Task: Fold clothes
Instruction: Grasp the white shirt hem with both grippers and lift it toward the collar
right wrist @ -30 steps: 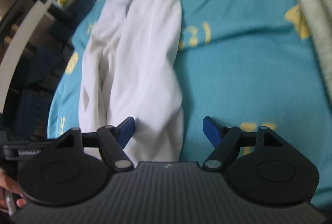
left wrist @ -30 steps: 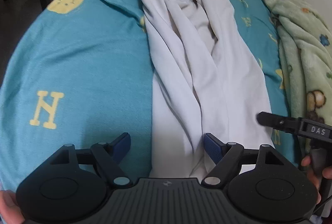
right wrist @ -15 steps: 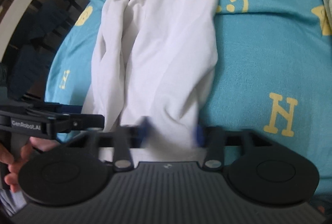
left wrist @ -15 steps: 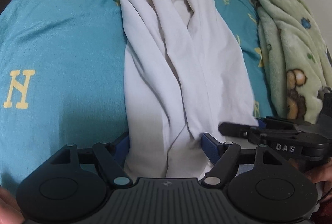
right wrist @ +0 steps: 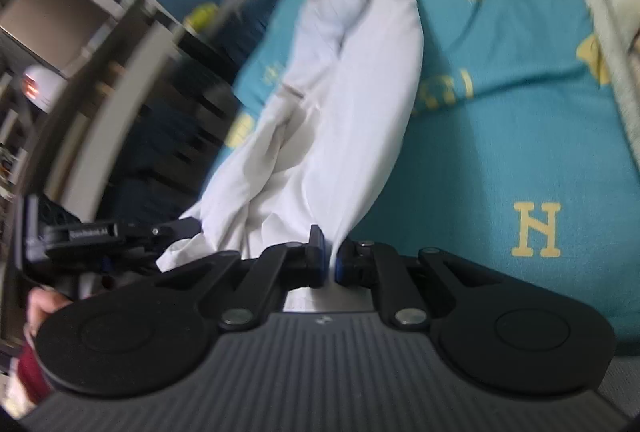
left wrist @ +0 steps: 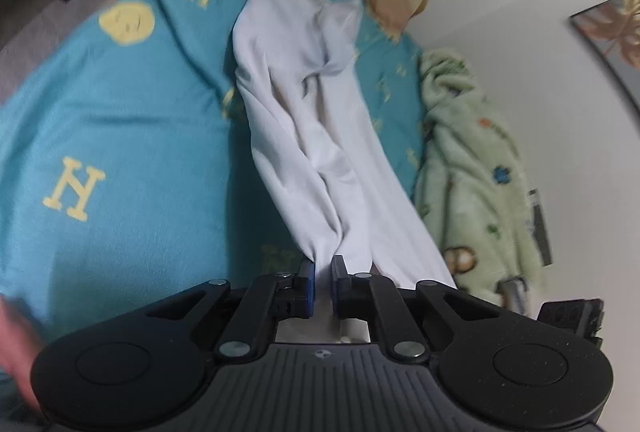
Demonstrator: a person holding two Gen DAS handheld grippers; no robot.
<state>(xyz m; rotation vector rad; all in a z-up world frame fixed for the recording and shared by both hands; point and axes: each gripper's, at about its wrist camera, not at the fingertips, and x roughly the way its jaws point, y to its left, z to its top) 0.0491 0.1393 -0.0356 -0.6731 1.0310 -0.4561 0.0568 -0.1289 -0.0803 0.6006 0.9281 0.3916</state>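
The white garment (left wrist: 320,136) lies on the bed (left wrist: 120,120), on the turquoise cover, as one long crumpled strip. In the left wrist view its long axis runs from the left tool (left wrist: 322,286) at 6 o'clock up toward 12 o'clock, a little to 11, where the far end bunches near the pillows. In the right wrist view the same strip (right wrist: 352,104) runs from the right tool (right wrist: 329,264) at 6 o'clock toward 12 o'clock.

So both tools are at the near end of the garment, side by side — the left tool on the left corner, the right tool on the right corner. Neither is nearer to the far end. In the right wrist view the left tool (right wrist: 132,232) shows at 9 o'clock, next to the hanging near edge.

The jaws of both tools have just been closing, and cloth is between them. The left tool is now closed on a gathered pinch of the white fabric; the cloth pulls into a taut point just at its blue pads (left wrist: 307,286). The right tool is closed in the same way on its own corner, with the fabric narrowing into its pads (right wrist: 319,256).

The near end seems lifted from the bed, while the rest lies on the cover. I judge the coming move is to carry this near edge toward 12 o'clock, along the long axis, to lay it over the far end. A green fleece blanket (left wrist: 472,168) lies at 3 o'clock of the garment, near but apart — the fold should not drift there.
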